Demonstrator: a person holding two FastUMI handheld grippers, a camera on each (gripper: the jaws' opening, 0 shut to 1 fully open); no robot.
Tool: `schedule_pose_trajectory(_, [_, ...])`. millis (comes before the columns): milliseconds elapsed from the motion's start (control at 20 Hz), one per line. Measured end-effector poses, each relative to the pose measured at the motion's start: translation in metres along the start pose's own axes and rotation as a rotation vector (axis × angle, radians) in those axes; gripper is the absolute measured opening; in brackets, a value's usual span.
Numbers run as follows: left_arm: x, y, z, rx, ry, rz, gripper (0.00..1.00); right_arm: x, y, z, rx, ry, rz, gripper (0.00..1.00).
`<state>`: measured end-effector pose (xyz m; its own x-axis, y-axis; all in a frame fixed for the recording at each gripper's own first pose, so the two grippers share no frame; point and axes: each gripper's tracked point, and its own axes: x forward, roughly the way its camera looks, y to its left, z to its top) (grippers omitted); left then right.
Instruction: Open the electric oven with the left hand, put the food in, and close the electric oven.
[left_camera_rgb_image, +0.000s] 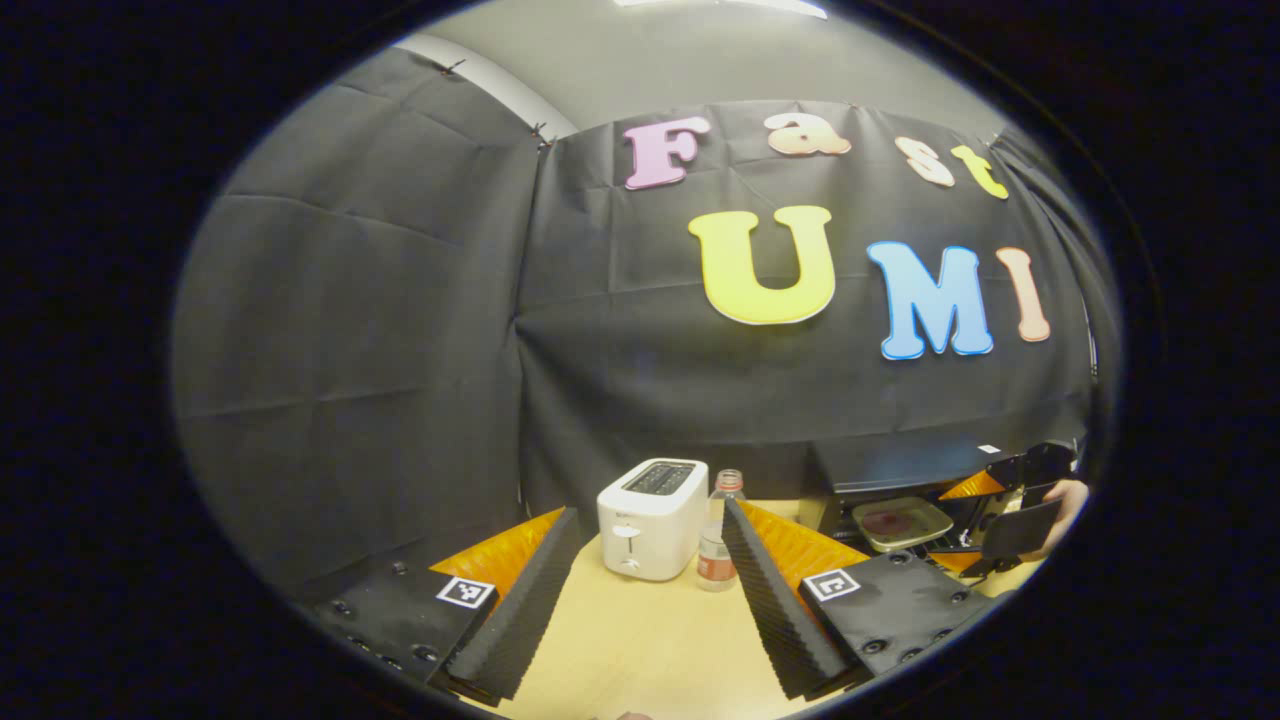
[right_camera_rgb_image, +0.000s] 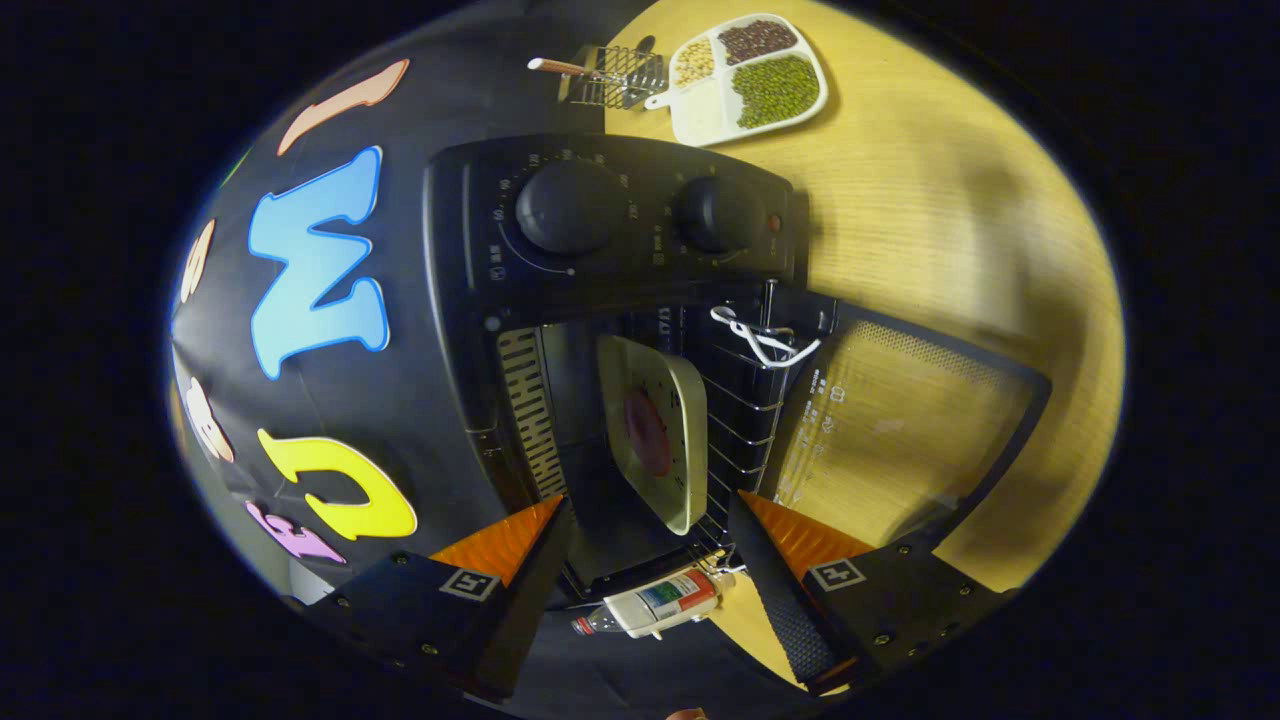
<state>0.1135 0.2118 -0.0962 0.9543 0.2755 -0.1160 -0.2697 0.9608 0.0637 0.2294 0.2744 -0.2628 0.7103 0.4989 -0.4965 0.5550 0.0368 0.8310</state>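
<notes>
The electric oven (right_camera_rgb_image: 600, 330) stands on the table (right_camera_rgb_image: 930, 230) with its glass door (right_camera_rgb_image: 900, 420) dropped open. A plate of food (right_camera_rgb_image: 655, 430) rests on the wire rack inside. The right tongs (right_camera_rgb_image: 650, 540) gape wide and empty just in front of the plate. The left tongs (left_camera_rgb_image: 640, 560) hang wide and empty near a toaster (left_camera_rgb_image: 652, 518) and bottle (left_camera_rgb_image: 718, 540). Risk, as I judge it: the door is still to close, and an edge of the plate may overhang the rack and block it.

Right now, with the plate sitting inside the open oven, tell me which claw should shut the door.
Right. The right claw hangs open directly before the oven, beside its lowered door, with the plate already on the rack. The left claw, also open, faces the toaster, with the oven off to its side.
</notes>
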Motion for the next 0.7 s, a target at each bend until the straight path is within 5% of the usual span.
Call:
schedule_pose_trajectory(50, [-0.002, -0.009, 0.001, -0.004, -0.001, -0.013, 0.91, -0.009, 0.003, 0.001, -0.022, 0.011, 0.009, 0.96])
schedule_pose_trajectory(100, [-0.004, -0.02, 0.0, -0.007, 0.0, -0.027, 1.0, -0.018, 0.008, -0.001, -0.041, 0.039, 0.031, 0.97])
schedule_pose_trajectory(200, [-0.007, -0.041, -0.002, -0.006, 0.002, -0.059, 0.91, -0.039, 0.01, -0.006, -0.103, 0.081, 0.044, 0.97])
schedule_pose_trajectory(700, [-0.032, -0.158, -0.049, -0.009, 0.115, -0.259, 1.0, -0.139, -0.008, 0.021, -0.639, 0.04, 0.003, 0.97])
